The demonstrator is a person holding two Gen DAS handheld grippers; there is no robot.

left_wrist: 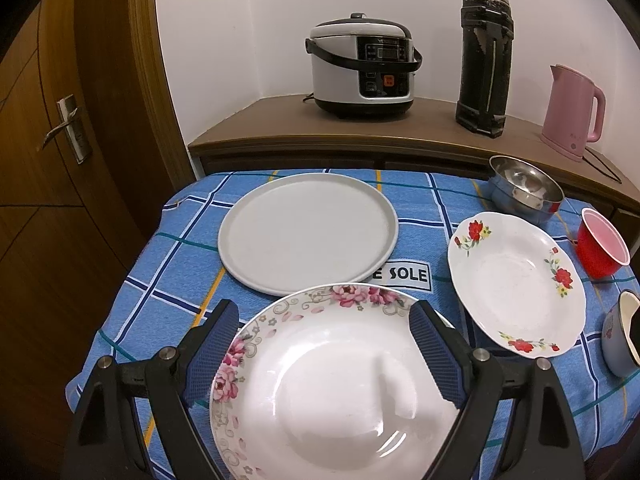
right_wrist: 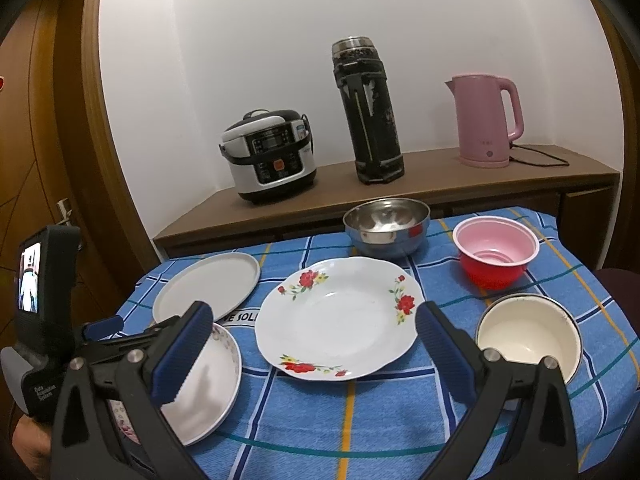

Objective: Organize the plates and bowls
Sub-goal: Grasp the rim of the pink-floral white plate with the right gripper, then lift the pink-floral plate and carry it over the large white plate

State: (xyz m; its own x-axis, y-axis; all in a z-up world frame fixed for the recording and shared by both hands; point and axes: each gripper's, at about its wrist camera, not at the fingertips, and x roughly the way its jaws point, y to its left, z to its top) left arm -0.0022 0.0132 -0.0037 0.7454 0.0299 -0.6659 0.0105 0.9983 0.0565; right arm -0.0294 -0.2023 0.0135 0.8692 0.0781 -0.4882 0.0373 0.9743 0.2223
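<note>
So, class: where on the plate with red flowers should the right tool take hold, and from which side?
Grip the near rim of the plate with red flowers, coming in low from the front. The plate lies flat on the tablecloth, and only its raised, wavy edge gives the open right tool something thin to pinch.

Left tool [left_wrist: 324, 344], right tool [right_wrist: 314, 344]: agape.

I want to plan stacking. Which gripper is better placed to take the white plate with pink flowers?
Left. The left gripper is open, its fingers on both sides of the white plate with pink flowers; the right gripper faces another plate.
</note>
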